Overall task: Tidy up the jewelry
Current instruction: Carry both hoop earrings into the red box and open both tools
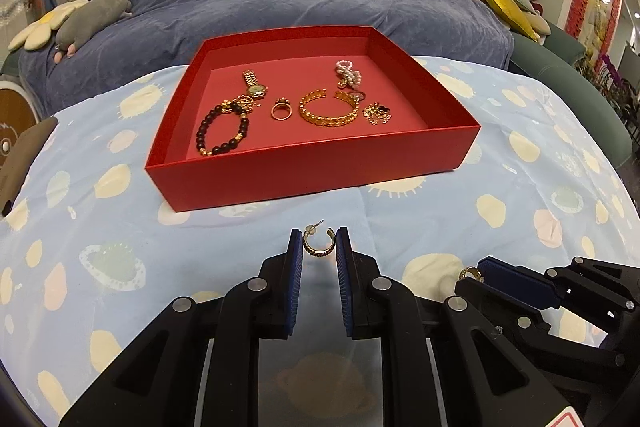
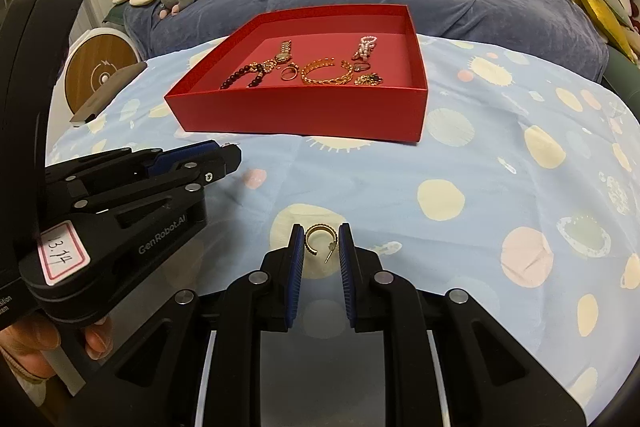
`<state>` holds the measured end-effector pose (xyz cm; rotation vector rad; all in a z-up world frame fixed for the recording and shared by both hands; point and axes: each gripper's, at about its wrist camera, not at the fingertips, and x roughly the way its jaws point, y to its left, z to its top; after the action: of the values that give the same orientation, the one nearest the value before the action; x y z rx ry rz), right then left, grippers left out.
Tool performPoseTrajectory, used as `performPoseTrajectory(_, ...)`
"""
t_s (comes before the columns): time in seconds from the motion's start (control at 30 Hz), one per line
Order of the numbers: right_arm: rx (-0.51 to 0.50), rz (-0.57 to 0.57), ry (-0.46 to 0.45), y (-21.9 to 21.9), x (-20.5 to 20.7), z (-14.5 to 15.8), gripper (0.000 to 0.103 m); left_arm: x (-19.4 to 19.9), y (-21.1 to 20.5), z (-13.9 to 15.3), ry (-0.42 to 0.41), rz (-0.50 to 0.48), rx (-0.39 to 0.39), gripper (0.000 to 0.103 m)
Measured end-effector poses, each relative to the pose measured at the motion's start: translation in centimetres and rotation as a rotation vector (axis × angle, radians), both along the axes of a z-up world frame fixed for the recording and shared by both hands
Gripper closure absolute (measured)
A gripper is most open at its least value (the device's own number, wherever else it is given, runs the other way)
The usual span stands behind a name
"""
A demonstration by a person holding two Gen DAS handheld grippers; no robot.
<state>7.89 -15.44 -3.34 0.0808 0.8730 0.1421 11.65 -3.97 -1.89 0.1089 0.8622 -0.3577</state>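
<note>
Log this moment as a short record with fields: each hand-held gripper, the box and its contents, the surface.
left hand-held gripper: shut on gold hoop earring
right hand-held gripper: shut on second hoop earring
red box: open, no lid
box contents: gold watch, dark bead bracelet, ring, gold cuff, pearl piece
surface: blue spotted cloth

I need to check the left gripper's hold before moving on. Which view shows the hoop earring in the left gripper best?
The left wrist view: the hoop earring sits centred between the left gripper's blue pads, post at upper left. The right wrist view shows that gripper side-on, with only the post tip visible.
</note>
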Motion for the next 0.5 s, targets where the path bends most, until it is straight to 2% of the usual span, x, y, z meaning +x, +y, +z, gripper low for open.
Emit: performPoseTrajectory(0.5, 0.002, 0.058, -0.015, 3.7, 1.1, 0.7, 0.086, -0.2, 4.5, -0.3, 0.038, 0.088, 0.011, 0.089)
